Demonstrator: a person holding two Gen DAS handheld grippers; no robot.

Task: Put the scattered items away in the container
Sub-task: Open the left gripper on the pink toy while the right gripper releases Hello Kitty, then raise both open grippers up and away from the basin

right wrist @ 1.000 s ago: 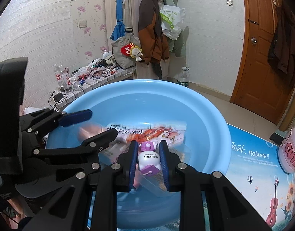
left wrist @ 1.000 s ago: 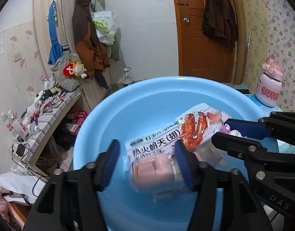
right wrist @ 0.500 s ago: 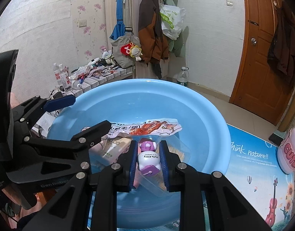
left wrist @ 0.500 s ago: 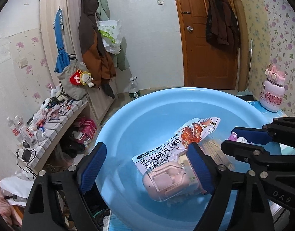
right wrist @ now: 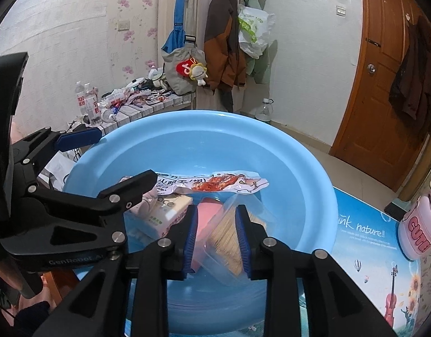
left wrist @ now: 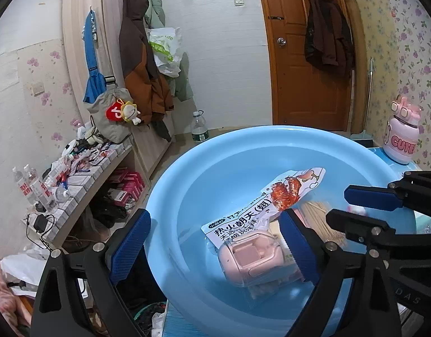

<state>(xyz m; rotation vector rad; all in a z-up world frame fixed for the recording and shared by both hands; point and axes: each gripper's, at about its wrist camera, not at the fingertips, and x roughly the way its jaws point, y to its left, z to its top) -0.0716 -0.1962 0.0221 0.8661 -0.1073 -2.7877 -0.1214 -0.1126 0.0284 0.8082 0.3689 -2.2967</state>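
A light blue basin [left wrist: 204, 168] [right wrist: 299, 168] holds a snack packet [left wrist: 266, 210] [right wrist: 215, 182], a pink case [left wrist: 252, 258], a tissue pack [right wrist: 167, 210] and a clear box of toothpicks [right wrist: 226, 241] [left wrist: 322, 219]. My left gripper [left wrist: 215, 241] is open and empty above the basin's near rim, the pink case lying between its fingers below. My right gripper [right wrist: 215, 241] is open a little and empty over the toothpick box. It also shows in the left wrist view [left wrist: 364, 205].
A pink "CUTE" bottle [left wrist: 402, 137] [right wrist: 420, 224] stands on the printed table mat [right wrist: 361, 241] to the right of the basin. A cluttered low shelf [left wrist: 75, 168] lies left, with coats on the wall and a wooden door [left wrist: 308, 56] behind.
My left gripper opened wide, let the pink case drop into the basin and pulled back. My right gripper opened and the small purple-capped bottle is no longer between its fingers.
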